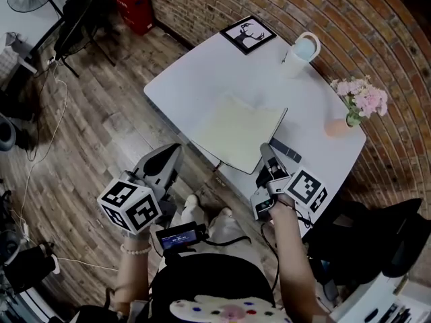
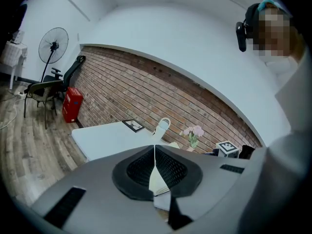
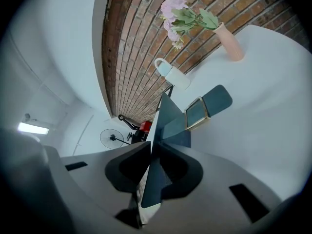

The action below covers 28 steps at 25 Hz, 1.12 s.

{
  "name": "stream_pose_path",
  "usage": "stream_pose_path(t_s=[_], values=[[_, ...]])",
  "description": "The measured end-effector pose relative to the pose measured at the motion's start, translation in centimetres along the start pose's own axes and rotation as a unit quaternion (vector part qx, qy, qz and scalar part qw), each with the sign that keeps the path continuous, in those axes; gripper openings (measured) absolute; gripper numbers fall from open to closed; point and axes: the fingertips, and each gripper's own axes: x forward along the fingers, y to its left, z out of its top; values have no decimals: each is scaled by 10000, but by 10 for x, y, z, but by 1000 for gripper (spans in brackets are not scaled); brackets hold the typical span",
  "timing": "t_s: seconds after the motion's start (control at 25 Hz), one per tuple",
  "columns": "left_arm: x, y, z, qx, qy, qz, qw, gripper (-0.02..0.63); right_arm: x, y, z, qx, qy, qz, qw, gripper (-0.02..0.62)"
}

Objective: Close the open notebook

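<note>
**Right tongs**: you are clamping them on the dark teal cover of the notebook. The cover is showing edge-on between the two pads. A dark flap with a gold-rimmed tab is sticking out beyond it.

**Left tongs**: you are holding them pressed together with nothing between the pads. They are hovering off the near-left edge of the surface, above the wooden floor and apart from the notebook.

**Notebook:** it is lying open, cream pages upward, at the near edge of the white surface, between the two tongs.

**Farther back:**
- A framed deer picture is lying flat at the far corner.
- A pale mug is standing near the picture.
- A vase of pink flowers is standing at the right edge, close to the brick wall.
</note>
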Motion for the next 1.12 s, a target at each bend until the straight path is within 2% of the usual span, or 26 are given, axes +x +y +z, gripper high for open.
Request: stream_pose_path(t_s=[0.2,1.12], values=[[-3,9,6,14,-20,-7,10000,21,10,12,-2,-135,-45,-187,9997,80],[-14,47,22,0,-80,15,10000,21,56,45,-21,-640,-93,-530,9965,101]])
